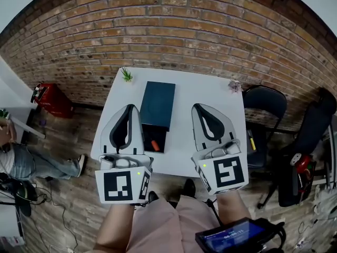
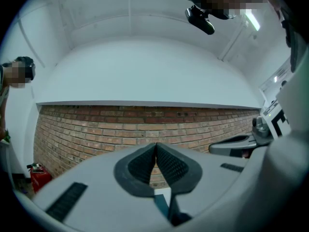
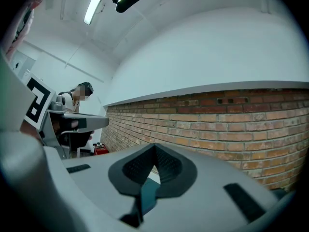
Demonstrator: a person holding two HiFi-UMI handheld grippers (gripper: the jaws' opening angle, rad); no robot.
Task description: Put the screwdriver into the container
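Brick in red-brown courses fills the far side of the head view as a wall (image 1: 174,30), and a white table (image 1: 210,96) stands against its foot. A black chair (image 1: 265,103) is just beside the table's right edge, and a red object (image 1: 51,100), too small to identify, sits on the floor well to the left. The two tongs hang above the table's near edge. The left gripper (image 1: 130,107) is over the near left corner, just beside the container's open end, and the right gripper (image 1: 196,106) is over the near right part, apart from the container. Each gripper's own view shows its ribbed black pads meeting at the tips with nothing between them, so both are closed and empty. The container (image 1: 159,103), a long dark blue-green box, lies lengthwise in the middle of the table, running from the wall side toward the person. Most of its top is covered, and only the near end is open, showing a black interior. The screwdriver (image 1: 155,144) lies inside that open end, visible only as a small orange piece against the dark bottom, and neither gripper touches it. A little green plant (image 1: 127,75) stands at the table's far left corner and a smaller pinkish plant (image 1: 234,86) at the far right corner, both well apart from the container.
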